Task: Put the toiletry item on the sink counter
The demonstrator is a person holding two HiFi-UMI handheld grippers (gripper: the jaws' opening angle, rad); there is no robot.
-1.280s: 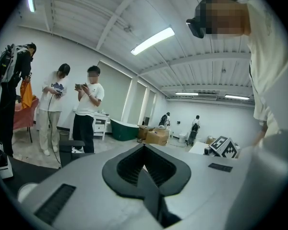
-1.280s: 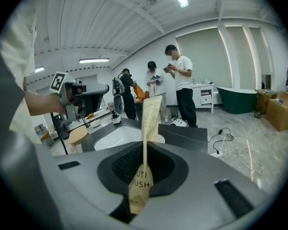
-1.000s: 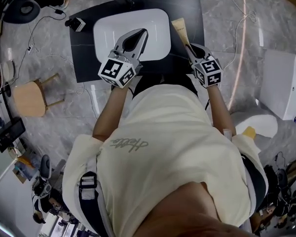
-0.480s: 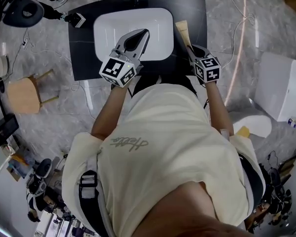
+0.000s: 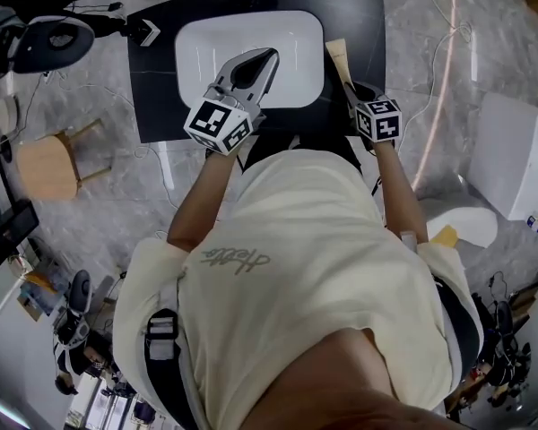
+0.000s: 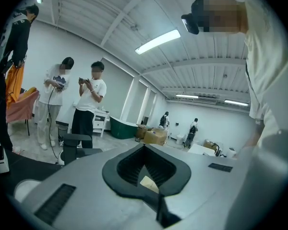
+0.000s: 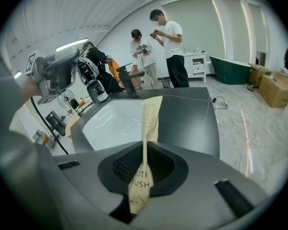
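Though only the right gripper view shows its print, the right gripper clamps a toothbrush packet; left gripper closed.

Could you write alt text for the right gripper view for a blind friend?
The right gripper is shut on a tan paper toothbrush packet, held above the dark sink counter beside the white basin. People stand behind.

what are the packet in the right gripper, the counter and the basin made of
Packet: tan kraft-like paper, matte, creased, with dark print.
Counter: dark grey slab, matte with a faint sheen; stone or laminate, cannot tell.
Basin: white and glossy with light highlights, probably ceramic.
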